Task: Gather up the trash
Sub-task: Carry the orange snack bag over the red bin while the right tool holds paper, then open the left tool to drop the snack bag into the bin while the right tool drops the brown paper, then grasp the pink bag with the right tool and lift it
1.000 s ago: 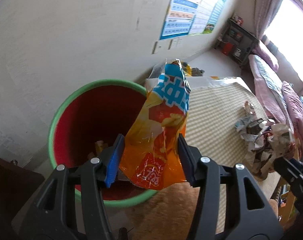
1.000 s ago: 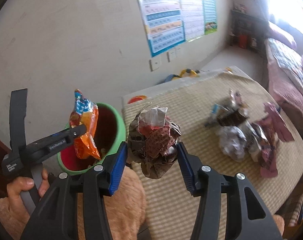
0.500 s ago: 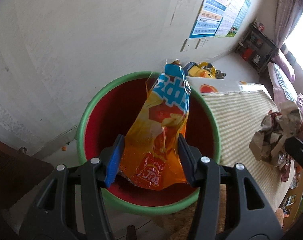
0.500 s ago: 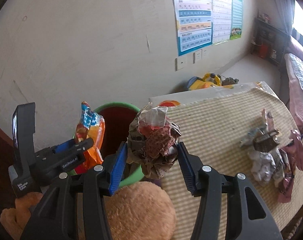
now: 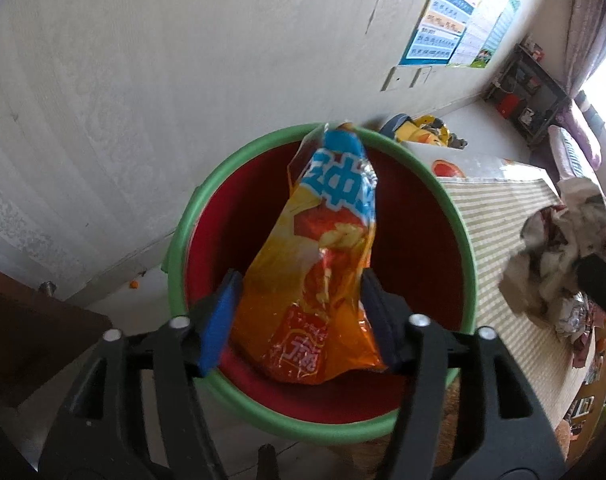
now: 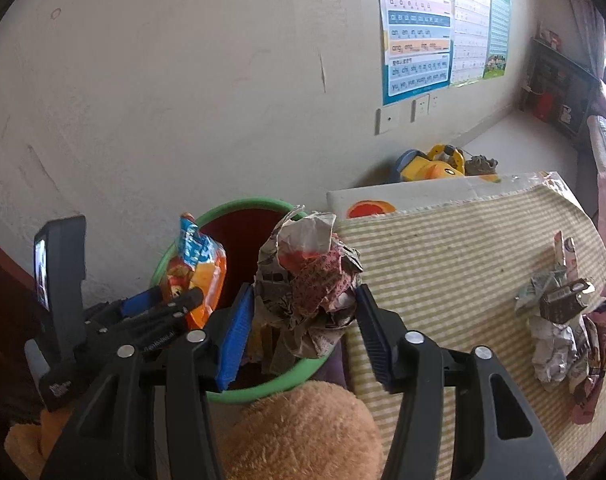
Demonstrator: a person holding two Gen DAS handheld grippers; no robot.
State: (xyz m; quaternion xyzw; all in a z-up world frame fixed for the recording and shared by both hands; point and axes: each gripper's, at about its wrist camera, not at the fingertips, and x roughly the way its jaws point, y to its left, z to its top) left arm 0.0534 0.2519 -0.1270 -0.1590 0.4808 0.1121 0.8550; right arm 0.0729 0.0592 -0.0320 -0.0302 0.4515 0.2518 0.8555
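Presently, my left tongs [image 5: 299, 320] are clamped on an orange and blue snack bag [image 5: 323, 264], both pads pressed against its lower sides. I see the bag standing upright between the pads at centre frame, directly over the mouth of the bin [image 5: 455, 216], a red-walled pail with a green rim. The bag's blue top reaches the far edge of that rim in the left wrist view.

My right tongs [image 6: 299, 328] grip a crumpled paper wad [image 6: 307, 292], brown and red-patterned, held at centre frame above the near right edge of the bin [image 6: 239, 206]. In the same view the left tongs [image 6: 175, 300] appear at lower left with the snack bag [image 6: 197, 264] over the bin's left side.

Right of the bin lies a striped mat [image 6: 455, 248] covering the table. More crumpled trash [image 6: 559, 328] sits in a heap at the right edge of the frame, well apart from the bin. A fuzzy orange-brown sleeve [image 6: 303, 432] fills the bottom centre, just beside the bin. Charts [image 6: 419, 28] hang on the wall at upper right, and a yellow toy [image 6: 435, 168] rests on the floor beyond the table.
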